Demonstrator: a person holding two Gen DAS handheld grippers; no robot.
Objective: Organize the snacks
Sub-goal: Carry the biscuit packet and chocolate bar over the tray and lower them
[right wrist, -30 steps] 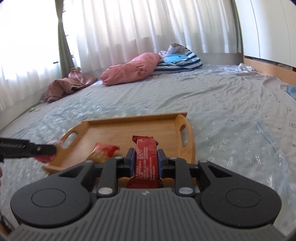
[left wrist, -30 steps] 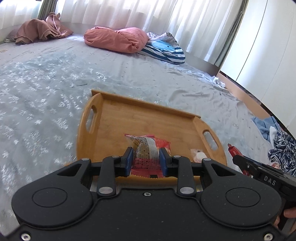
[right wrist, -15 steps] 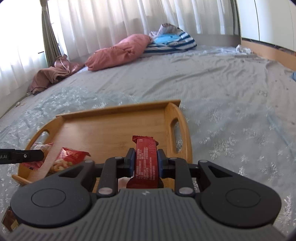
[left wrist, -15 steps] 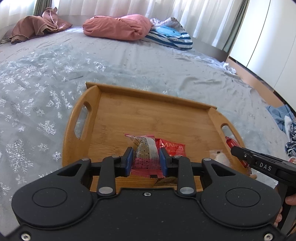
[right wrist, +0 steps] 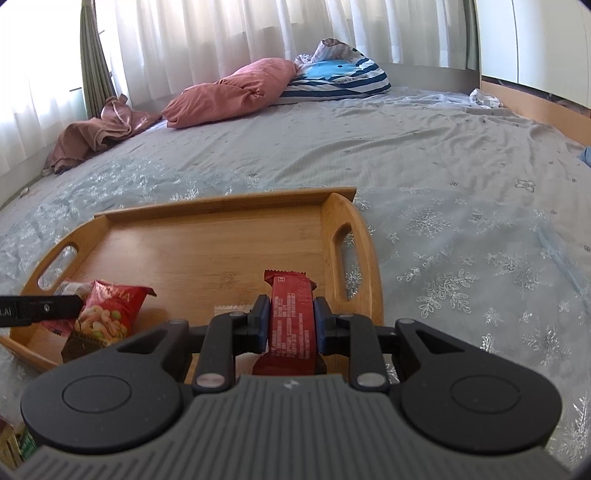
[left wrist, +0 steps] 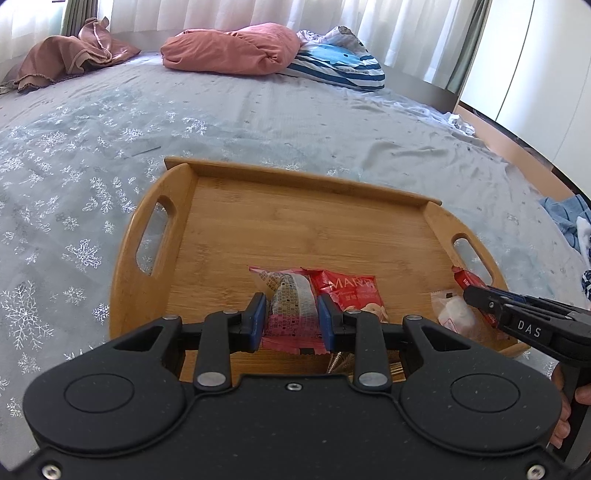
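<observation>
Two hand-held claws are hovering over the near edge of a wooden tray point(left wrist: 173, 206) sitting on a bed point(left wrist: 258, 118) with a snowflake-print sheet. The left claw point(left wrist: 291, 314) is clamping a pink packet point(left wrist: 291, 306), its blue pads pressing both sides, just above the tray floor. The right claw point(right wrist: 289, 323) is gripping a red bar point(right wrist: 291, 314) held lengthwise between its pads, near the tray's right handle. A red nut pouch point(left wrist: 351, 295) is lying on the tray just beside the pink packet, and a pale wrapped cake point(left wrist: 456, 314) is resting near the right claw's tip. A pink pillow point(left wrist: 232, 50) and a striped pillow point(left wrist: 340, 66) are lying by the curtains point(left wrist: 388, 22) at the far side
</observation>
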